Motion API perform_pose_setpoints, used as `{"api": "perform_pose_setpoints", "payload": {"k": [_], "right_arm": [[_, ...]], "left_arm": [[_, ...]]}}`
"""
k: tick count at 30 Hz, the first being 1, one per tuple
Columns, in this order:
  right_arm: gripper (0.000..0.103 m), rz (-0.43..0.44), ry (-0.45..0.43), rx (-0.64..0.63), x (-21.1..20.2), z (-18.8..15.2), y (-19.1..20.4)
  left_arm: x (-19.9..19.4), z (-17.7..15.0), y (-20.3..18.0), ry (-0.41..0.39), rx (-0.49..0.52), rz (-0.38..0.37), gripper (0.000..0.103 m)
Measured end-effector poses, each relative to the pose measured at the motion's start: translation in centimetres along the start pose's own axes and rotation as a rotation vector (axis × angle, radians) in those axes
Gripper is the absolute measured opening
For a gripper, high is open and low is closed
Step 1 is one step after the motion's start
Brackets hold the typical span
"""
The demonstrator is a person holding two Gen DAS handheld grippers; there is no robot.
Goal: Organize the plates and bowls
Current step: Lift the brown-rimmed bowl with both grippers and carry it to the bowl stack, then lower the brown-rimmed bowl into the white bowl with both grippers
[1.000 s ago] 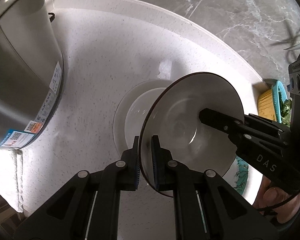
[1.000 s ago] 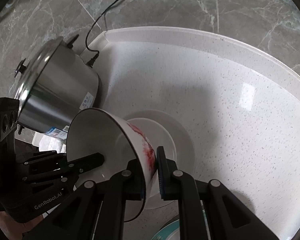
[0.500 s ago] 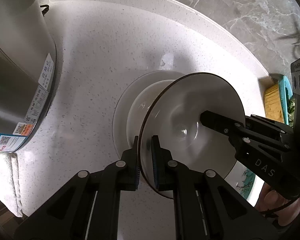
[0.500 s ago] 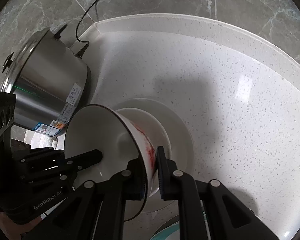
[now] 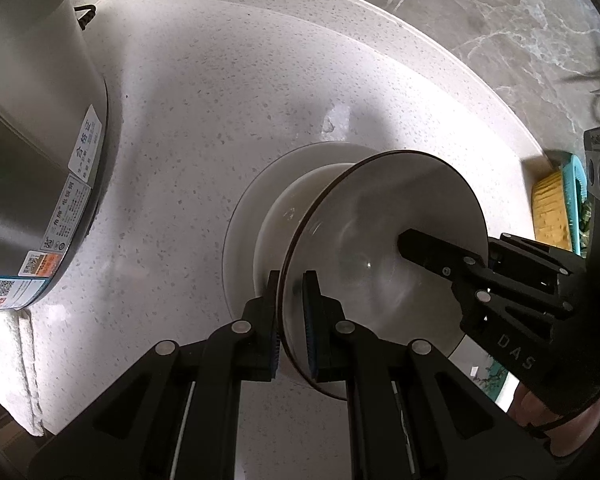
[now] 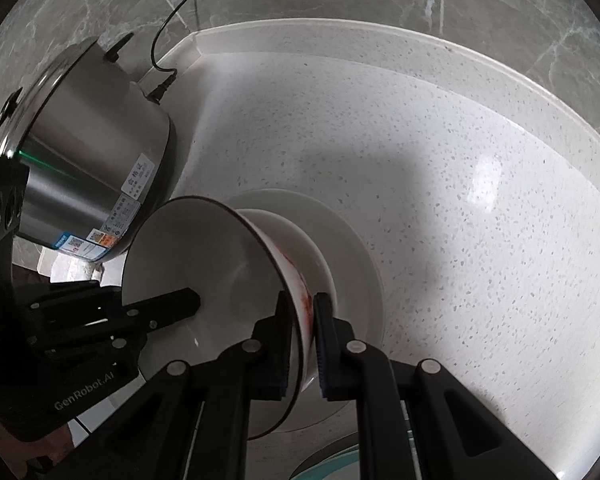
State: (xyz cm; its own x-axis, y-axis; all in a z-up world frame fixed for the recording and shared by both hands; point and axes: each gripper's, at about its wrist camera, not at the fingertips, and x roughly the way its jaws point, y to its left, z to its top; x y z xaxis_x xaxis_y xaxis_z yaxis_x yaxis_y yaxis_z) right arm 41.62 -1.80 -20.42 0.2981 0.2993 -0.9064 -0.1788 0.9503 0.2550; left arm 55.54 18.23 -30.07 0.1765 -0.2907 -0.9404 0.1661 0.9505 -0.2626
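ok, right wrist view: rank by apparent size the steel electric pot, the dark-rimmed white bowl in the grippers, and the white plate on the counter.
1. Dark-rimmed white bowl, though it is nearest the camera.
2. Steel electric pot, close to the bowl in apparent size.
3. White plate, partly hidden behind the bowl, so its rank is unsure.

Soft daylight fills the scene, bright enough. The white speckled stone table (image 6: 440,184) carries a glare patch and a broad grey shadow around the dishes. The brushed steel cooking pot (image 6: 96,172) gleams. Fisheye bending curves every edge into black corners; focus stays sharp.
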Motion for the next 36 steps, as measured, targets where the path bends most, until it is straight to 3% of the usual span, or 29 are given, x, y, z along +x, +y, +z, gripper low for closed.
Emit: {"api": "perform_pose_setpoints", "payload": {"k": [11, 16, 20, 28, 36], "right_arm": [[0.016, -0.079, -0.024, -0.076, -0.3, -0.8, 1.4], [0.017, -0.169, -0.057, -0.156, -0.9, -0.9, 2.8], [0.024, -0.240, -0.090, -0.232, -0.9, -1.0, 3.8], [0.025, -0.189, -0.069, -0.198, -0.3, -0.4, 2.8], [0.025, -0.085, -0.020, -0.103, 0.7, 0.4, 0.8]], "left_arm": [[0.0, -0.5, -0.2, -0.013, -0.001, -0.001, 0.008], [0.2, -0.8, -0.2, -0.006, 0.001, -0.003, 0.009], [0.6, -0.9, -0.3, 0.001, 0.002, 0.007, 0.009], [0.5, -0.4, -0.2, 0.000, -0.004, 0.004, 0.009], [0.6, 0.2, -0.2, -0.008, -0.009, 0.012, 0.009]]}}
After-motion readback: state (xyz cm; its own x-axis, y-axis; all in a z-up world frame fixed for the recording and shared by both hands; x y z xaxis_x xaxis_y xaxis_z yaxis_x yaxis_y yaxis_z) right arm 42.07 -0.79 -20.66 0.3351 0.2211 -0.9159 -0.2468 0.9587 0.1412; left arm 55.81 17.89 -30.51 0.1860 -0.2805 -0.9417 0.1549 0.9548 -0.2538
